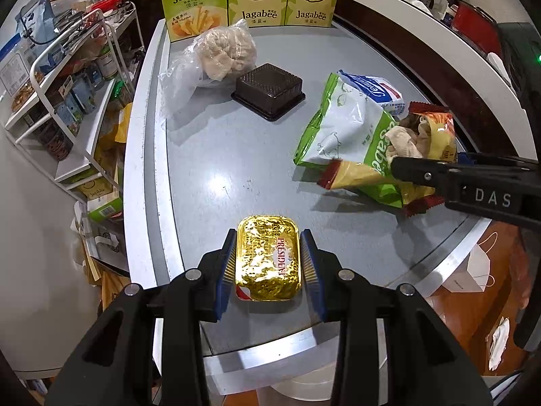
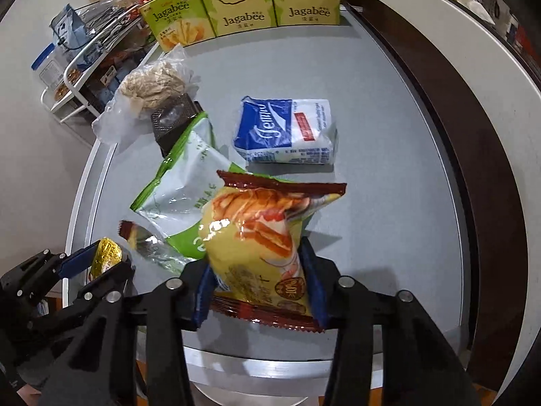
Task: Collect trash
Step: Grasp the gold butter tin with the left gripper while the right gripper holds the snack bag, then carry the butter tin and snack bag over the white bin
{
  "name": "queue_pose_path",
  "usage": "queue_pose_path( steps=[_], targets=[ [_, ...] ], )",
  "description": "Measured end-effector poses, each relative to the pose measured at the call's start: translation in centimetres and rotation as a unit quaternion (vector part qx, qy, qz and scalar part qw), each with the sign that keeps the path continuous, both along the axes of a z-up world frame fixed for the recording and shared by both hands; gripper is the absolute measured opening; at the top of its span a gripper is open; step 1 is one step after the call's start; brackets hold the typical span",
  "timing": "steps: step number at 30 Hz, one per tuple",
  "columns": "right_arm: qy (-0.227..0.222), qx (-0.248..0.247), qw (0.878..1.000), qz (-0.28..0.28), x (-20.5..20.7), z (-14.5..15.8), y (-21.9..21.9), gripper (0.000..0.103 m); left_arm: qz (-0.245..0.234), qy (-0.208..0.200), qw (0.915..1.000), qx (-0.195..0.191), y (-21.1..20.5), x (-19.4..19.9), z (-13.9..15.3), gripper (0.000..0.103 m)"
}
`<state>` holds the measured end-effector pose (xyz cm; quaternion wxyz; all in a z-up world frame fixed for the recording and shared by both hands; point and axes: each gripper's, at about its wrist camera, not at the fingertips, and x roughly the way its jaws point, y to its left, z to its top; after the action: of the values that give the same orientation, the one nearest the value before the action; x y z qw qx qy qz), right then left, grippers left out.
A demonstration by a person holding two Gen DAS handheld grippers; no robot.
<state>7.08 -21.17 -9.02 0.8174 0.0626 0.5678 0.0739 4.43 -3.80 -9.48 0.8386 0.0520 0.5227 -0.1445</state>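
Observation:
My left gripper is shut on a gold foil butter tub marked President, near the table's front edge; the tub also shows in the right wrist view. My right gripper is shut on a yellow and red snack wrapper, held above the grey table. In the left wrist view that wrapper has crumpled tissue in its open top. A green and white Jagabee bag lies under it.
A blue and white tissue pack, a dark plastic tray and a clear bag of beige stuff lie further back. Three Jagabee boxes stand at the far edge. A shelf rack stands left of the table.

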Motion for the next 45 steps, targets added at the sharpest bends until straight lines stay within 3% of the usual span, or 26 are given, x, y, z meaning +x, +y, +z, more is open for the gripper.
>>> queue_pose_path(
  steps=[2,12,21,34,45],
  targets=[
    [-0.006,-0.001,1.0,0.0,-0.3,0.2,-0.2,0.036,0.002,0.001,1.0,-0.003,0.1,0.1,0.0,0.039],
    [-0.027,0.032,0.999,0.0,-1.2,2.4,-1.7,0.036,0.016,0.006,0.9987,-0.048,1.0,-0.1,0.8,0.037],
    [-0.039,0.057,0.998,0.003,-2.3,4.2,-2.7,0.036,0.015,-0.024,0.9977,-0.061,1.3,-1.0,3.9,0.037],
    [-0.048,0.103,0.993,0.041,-7.0,7.9,-3.7,0.036,-0.006,-0.056,0.9969,-0.054,0.8,-4.9,7.6,0.037],
    [-0.03,0.1,0.991,0.088,-12.1,8.3,-3.3,0.036,-0.026,-0.029,0.998,-0.049,0.3,-9.6,7.0,0.037]
  ],
)
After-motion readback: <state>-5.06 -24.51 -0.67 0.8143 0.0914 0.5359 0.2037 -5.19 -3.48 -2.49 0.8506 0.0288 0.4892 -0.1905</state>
